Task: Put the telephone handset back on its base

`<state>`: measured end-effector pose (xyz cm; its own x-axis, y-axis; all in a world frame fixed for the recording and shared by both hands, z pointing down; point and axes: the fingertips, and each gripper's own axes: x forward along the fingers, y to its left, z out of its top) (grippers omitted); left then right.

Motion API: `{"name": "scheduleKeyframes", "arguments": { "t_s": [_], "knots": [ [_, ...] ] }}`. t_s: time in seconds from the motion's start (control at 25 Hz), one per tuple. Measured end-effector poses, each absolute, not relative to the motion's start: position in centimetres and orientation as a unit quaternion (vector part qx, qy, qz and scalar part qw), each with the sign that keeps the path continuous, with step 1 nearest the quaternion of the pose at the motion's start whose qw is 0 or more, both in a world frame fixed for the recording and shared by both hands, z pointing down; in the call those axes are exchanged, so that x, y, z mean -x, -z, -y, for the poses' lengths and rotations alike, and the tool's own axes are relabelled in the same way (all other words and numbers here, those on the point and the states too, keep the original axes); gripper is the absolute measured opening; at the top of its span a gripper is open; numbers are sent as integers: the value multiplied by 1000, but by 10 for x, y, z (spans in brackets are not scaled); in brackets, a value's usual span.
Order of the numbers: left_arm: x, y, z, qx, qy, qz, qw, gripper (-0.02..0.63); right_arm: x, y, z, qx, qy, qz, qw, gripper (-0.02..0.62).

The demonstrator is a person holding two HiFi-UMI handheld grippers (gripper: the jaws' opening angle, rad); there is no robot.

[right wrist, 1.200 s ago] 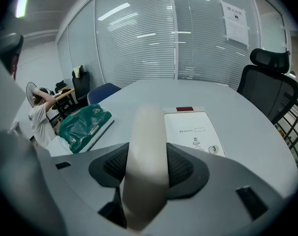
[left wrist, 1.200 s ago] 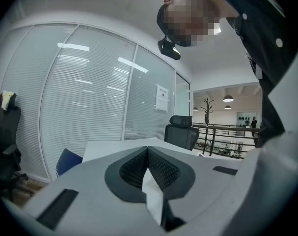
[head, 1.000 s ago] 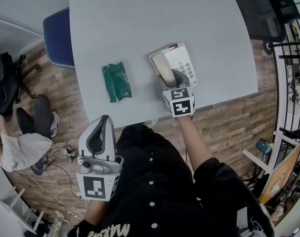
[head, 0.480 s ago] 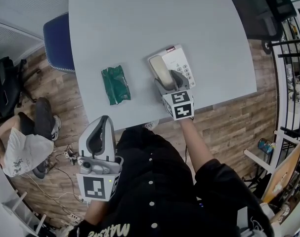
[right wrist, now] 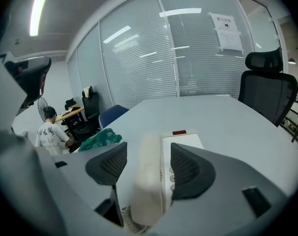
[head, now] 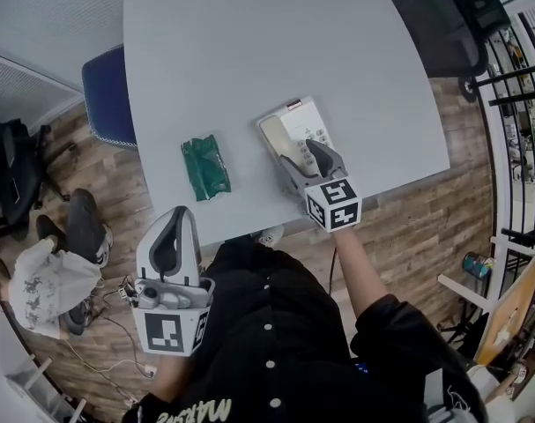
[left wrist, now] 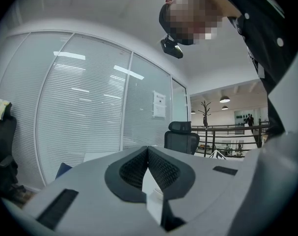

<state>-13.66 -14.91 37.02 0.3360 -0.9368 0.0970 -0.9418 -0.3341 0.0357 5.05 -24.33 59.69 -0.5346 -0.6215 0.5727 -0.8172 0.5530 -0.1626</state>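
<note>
A cream telephone handset [head: 277, 142] lies in the left cradle of its white base [head: 309, 122] near the table's front edge. My right gripper [head: 300, 155] stands over the handset's near end, open. In the right gripper view the handset [right wrist: 149, 176] runs between the two dark pads [right wrist: 189, 168] with a gap on each side, and the base's keypad [right wrist: 184, 141] shows beside it. My left gripper [head: 174, 226] hangs off the table by the person's body, and its jaws [left wrist: 148, 154] meet with nothing between them.
A crumpled green bag [head: 205, 167] lies on the grey table [head: 249, 33] left of the phone. A blue chair [head: 108, 95] stands at the table's left edge and a black office chair [head: 439, 16] at its far right. A person sits on the floor at left [head: 47, 280].
The right gripper's jaws have spread off the handset, which stays lying on its base. The left gripper has kept its place.
</note>
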Motion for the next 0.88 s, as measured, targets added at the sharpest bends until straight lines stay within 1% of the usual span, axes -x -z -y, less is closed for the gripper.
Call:
{"name": "scheduleKeyframes", "arguments": {
  "t_s": [0.08,0.16,0.2,0.24,0.28,0.32,0.44,0.64,0.88],
  "knots": [
    [135,-368,150,-819,-32,572,39,14,-56,-586,241,-428,-210,851,220,287],
    [133,-365,152,-821,-31,569,35,15,-62,-573,240,-434,-208,853,204,261],
    [132,-363,154,-822,-29,567,32,15,-65,-566,240,-437,-206,854,194,227],
    [131,-362,155,-824,-28,566,30,14,-68,-558,240,-440,-204,855,184,178],
    [129,-361,157,-825,-27,564,28,15,-71,-551,240,-444,-203,855,173,151],
    [128,-360,158,-826,-25,563,26,15,-74,-544,240,-449,-200,855,163,144],
    [123,-358,162,-829,-23,558,21,15,-84,-522,240,-466,-184,854,141,97],
    [117,-357,169,-835,-23,549,28,15,-98,-485,239,-486,-150,855,105,51],
    [120,-351,182,-836,-17,547,27,15,-117,-437,241,-512,-125,848,62,38]
  ]
}}
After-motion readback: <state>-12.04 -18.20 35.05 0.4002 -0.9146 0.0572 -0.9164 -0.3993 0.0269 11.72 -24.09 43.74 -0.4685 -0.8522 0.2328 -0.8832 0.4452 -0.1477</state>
